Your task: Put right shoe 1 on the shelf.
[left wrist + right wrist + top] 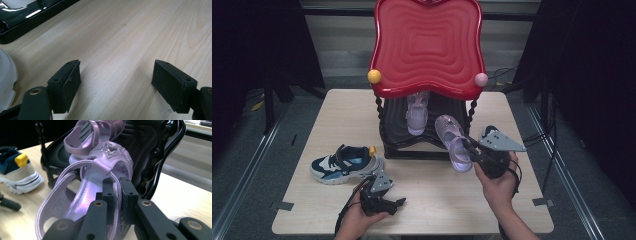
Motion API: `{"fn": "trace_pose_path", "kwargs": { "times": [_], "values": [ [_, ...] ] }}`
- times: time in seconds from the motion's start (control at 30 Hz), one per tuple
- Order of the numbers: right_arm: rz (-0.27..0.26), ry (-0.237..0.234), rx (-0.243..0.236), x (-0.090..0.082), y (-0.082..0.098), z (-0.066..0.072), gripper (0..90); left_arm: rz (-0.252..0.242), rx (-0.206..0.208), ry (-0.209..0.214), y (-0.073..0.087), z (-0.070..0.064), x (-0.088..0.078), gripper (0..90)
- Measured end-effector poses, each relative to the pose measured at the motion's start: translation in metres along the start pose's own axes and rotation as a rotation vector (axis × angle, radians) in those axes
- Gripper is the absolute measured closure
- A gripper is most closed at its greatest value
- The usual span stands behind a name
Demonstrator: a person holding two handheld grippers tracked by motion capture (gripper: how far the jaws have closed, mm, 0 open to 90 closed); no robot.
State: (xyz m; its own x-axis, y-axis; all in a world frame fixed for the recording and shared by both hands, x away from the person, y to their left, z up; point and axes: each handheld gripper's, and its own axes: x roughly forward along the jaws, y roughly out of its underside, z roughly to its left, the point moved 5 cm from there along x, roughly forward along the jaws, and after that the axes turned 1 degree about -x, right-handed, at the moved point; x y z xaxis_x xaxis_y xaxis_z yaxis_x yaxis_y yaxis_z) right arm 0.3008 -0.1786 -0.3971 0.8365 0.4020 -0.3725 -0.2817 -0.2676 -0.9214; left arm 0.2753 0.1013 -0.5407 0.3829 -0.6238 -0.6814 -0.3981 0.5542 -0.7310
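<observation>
Hanging just right of centre in the high view, the purple sandal point(454, 142) is clamped by its side strap in the right gripper point(470, 146), jaws closed tight on it, in front of the black lower shelf point(432, 137). Its twin, the second sandal point(417, 112), sits on that shelf under the red top point(428, 47). Lower left: left gripper point(393, 203) rests on the table point(432, 200), jaws wide apart, empty. Blue sneaker point(344, 164) lies just above it.
</observation>
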Motion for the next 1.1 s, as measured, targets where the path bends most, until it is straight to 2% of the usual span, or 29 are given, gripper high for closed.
{"fn": "trace_pose_path", "kwargs": {
  "times": [0.5, 0.87, 1.03, 1.1],
  "values": [
    [-0.036, 0.093, 0.063, 0.029, -0.009, 0.0, 83.8, 0.0, 0.001, 0.001, 0.0, 0.0, 0.0, 22.3],
    [-0.054, 0.163, 0.076, 0.049, -0.015, 0.003, 83.8, -0.001, 0.002, 0.004, 0.0, 0.0, 0.0, 22.0],
    [-0.059, 0.208, 0.072, 0.057, -0.019, 0.002, 83.8, -0.001, 0.002, 0.003, 0.0, 0.0, 0.0, 22.0],
    [-0.065, 0.222, 0.086, 0.06, -0.021, 0.0, 83.8, -0.001, 0.002, 0.003, 0.0, 0.0, 0.0, 22.0]
  ]
}}
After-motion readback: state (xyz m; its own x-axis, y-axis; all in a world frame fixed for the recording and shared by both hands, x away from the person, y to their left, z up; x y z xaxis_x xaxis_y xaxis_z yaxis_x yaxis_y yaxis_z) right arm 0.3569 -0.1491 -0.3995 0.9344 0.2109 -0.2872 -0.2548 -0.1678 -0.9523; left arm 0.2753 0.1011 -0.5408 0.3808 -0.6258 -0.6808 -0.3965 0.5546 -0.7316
